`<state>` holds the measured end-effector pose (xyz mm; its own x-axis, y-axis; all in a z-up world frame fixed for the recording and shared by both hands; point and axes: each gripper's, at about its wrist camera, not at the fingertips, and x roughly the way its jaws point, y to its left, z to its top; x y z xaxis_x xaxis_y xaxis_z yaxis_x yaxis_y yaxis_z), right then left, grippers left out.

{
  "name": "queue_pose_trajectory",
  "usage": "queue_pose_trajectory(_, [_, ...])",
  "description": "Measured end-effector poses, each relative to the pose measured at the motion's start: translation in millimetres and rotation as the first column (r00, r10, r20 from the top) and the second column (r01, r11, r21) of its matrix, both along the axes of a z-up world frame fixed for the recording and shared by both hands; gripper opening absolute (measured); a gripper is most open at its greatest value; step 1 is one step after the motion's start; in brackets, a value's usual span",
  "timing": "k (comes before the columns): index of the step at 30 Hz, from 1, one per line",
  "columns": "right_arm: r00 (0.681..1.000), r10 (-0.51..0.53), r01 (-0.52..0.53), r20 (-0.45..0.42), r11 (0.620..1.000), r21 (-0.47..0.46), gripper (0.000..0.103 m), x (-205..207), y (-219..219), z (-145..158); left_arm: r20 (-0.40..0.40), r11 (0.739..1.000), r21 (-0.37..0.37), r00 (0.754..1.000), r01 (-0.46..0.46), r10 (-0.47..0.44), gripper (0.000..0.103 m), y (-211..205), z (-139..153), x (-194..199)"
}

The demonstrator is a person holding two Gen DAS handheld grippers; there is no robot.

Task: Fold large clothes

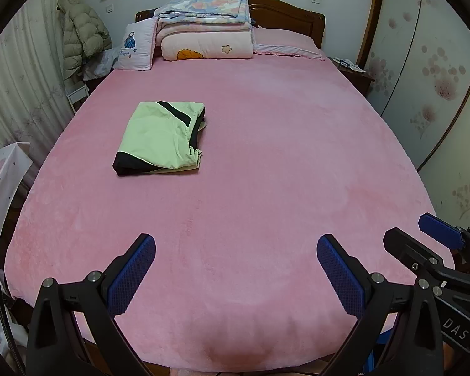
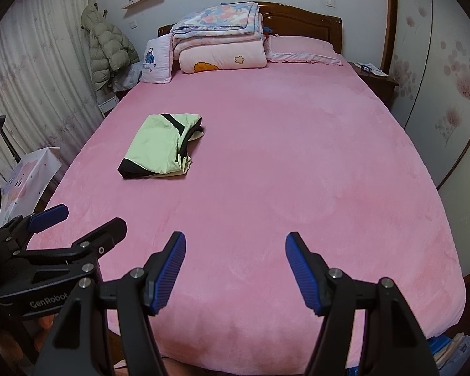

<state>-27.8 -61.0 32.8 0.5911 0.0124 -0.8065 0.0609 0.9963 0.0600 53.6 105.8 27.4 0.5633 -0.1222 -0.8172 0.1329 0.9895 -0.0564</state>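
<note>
green folded garment [image 1: 159, 138] on pink bed [image 1: 266, 156] (far off); left gripper [image 1: 235, 269], right gripper [image 2: 235, 266] wide apart, empty.

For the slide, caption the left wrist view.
Both tools, left and right, open and empty above the pink bed, with a folded green-and-black garment lying beyond them.

White letters reading "DAS" stand on the black body of the right gripper [image 1: 423, 235], at the lower right edge of the left wrist view; the word is cut off by the frame. White lettering reading "GenRobot" stands on the black body of the left gripper [image 2: 91, 219], at the lower left of the right wrist view. A white pillow [image 2: 156, 61], upper left of centre, carries small cursive writing under a blue drawing, too small to read.
</note>
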Motion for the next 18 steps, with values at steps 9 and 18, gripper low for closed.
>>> queue_pose_trajectory(9, [1.000,-0.012,0.012,-0.007,1.000,0.008,0.066,1.2,-2.3,-0.9,-0.006,1.000,0.005,1.000,0.003,-0.003,0.102,0.6,-0.1,0.2])
queue_pose_trajectory(18, [1.000,-0.026,0.026,-0.018,0.999,0.019,0.066,3.9,-6.1,-3.2,-0.004,1.000,0.012,1.000,0.011,-0.011,0.102,-0.3,-0.2,1.1])
